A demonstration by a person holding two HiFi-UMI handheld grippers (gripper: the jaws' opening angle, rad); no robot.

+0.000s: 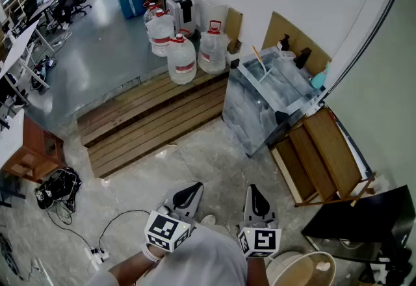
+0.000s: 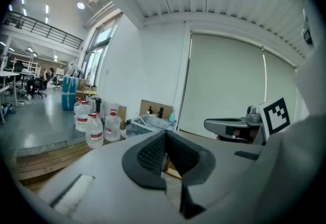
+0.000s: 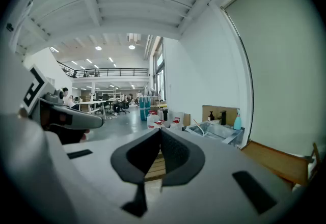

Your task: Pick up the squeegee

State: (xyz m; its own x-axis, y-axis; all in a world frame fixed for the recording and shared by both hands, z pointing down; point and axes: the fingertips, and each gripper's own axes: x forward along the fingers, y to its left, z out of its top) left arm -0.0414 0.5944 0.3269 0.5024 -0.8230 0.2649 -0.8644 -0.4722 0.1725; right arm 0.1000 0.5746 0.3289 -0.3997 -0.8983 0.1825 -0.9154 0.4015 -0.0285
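A thin, pale long-handled tool with an orange end, apparently the squeegee (image 1: 260, 64), leans inside the steel sink (image 1: 247, 109) by the white wall. It also shows small and far off in the right gripper view, squeegee (image 3: 200, 127). My left gripper (image 1: 188, 191) and right gripper (image 1: 256, 195) are held side by side low in the head view, well short of the sink, over the stone floor. Both point roughly level toward the sink. The left gripper (image 2: 166, 135) has its dark pads together with nothing between them. The right gripper (image 3: 161, 132) is likewise shut and empty.
Several water jugs (image 1: 182, 57) stand on a low wooden platform (image 1: 149, 122) left of the sink. A folded wooden rack (image 1: 325, 155) leans to its right. A blue bottle (image 1: 317, 79) sits on the sink's rim. A bucket (image 1: 305, 270) and cables (image 1: 58, 188) lie near my feet.
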